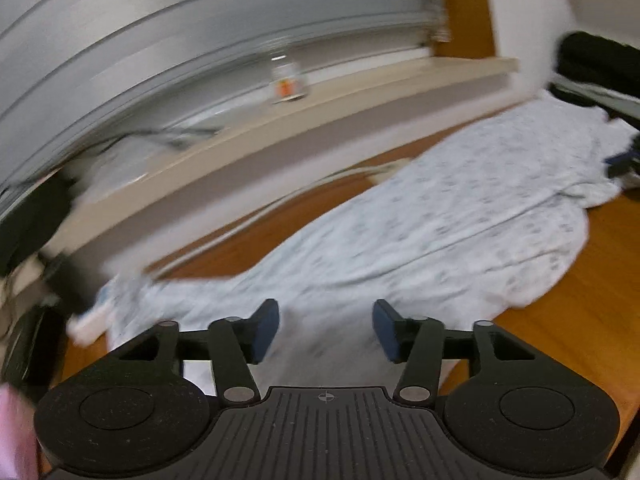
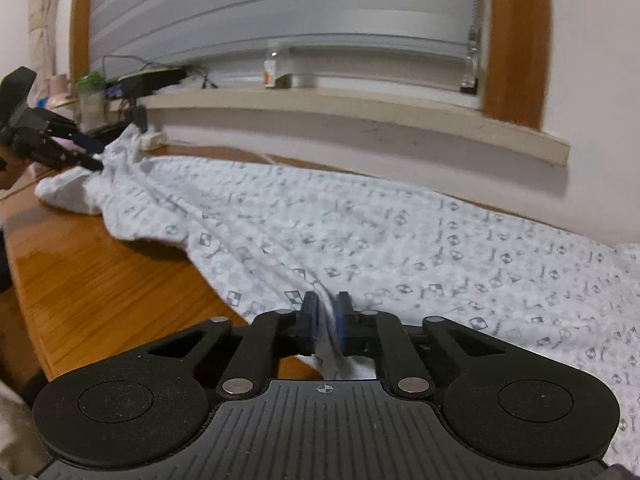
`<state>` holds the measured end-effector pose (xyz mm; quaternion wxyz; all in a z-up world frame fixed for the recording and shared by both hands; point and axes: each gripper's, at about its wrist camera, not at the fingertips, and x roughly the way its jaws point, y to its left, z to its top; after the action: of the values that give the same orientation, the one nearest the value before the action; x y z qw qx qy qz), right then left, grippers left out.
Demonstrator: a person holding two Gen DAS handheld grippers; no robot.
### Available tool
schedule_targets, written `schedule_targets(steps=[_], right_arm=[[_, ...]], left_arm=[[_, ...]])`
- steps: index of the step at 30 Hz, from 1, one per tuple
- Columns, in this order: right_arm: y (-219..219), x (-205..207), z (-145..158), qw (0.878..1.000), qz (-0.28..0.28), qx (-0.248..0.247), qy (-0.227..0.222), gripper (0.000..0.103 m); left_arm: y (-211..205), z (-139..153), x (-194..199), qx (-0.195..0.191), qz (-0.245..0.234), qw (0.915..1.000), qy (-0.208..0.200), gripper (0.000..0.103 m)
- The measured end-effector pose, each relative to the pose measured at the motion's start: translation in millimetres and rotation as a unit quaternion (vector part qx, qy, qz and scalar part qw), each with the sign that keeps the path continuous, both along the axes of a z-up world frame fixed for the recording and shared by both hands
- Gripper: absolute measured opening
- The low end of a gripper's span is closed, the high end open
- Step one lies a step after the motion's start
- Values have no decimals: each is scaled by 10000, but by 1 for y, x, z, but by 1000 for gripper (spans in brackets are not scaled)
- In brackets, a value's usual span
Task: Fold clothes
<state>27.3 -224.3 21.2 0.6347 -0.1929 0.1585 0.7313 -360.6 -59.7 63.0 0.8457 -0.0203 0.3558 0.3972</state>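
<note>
A white garment (image 2: 360, 240) with a small grey print lies spread along the wooden table (image 2: 100, 272), under the window sill. My right gripper (image 2: 326, 317) is shut on the garment's near edge, with a fold of cloth pinched between its blue pads. In the left wrist view, which is blurred, the same garment (image 1: 460, 232) runs away to the right. My left gripper (image 1: 326, 330) hovers over its near end, jaws apart, with nothing pinched between the blue pads (image 1: 266, 330). The left gripper (image 2: 60, 148) also shows in the right wrist view, beside the garment's bunched far end.
A window sill (image 2: 360, 108) runs behind the table and carries a small bottle (image 2: 274, 68), a dark box with cables (image 2: 152, 78) and a plant in a cup (image 2: 91, 100). Closed blinds (image 2: 280, 12) hang above. The wall stands close behind the garment.
</note>
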Motion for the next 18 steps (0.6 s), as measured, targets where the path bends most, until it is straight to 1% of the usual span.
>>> schedule_targets(steps=[2, 5, 9, 11, 12, 13, 14, 16, 18], right_arm=[[-2, -1, 5, 9996, -117, 232, -60, 7], [0, -2, 15, 9988, -234, 428, -82, 6], [9, -5, 18, 9978, -290, 502, -312, 5], [15, -6, 18, 9975, -291, 489, -421, 5], [16, -6, 18, 9970, -316, 521, -487, 5], [19, -6, 21, 9964, -317, 537, -583, 4], [23, -7, 24, 9957, -319, 553, -678, 4], [29, -7, 29, 9940, -321, 584, -869, 4], [43, -6, 39, 9909, -355, 654, -1125, 4]], left_arm=[[1, 0, 17, -27, -193, 9998, 10, 57], [7, -6, 39, -161, -473, 9987, 89, 57], [19, -16, 57, -358, -707, 9968, 142, 56], [26, -17, 61, -458, -748, 9961, 77, 47], [29, -16, 61, -505, -772, 9957, 20, 35], [32, -16, 62, -558, -784, 9954, -40, 11], [35, -14, 63, -591, -773, 9952, -95, 2], [40, -5, 61, -544, -720, 9955, -301, 1], [45, 6, 60, -383, -617, 9961, -505, 1]])
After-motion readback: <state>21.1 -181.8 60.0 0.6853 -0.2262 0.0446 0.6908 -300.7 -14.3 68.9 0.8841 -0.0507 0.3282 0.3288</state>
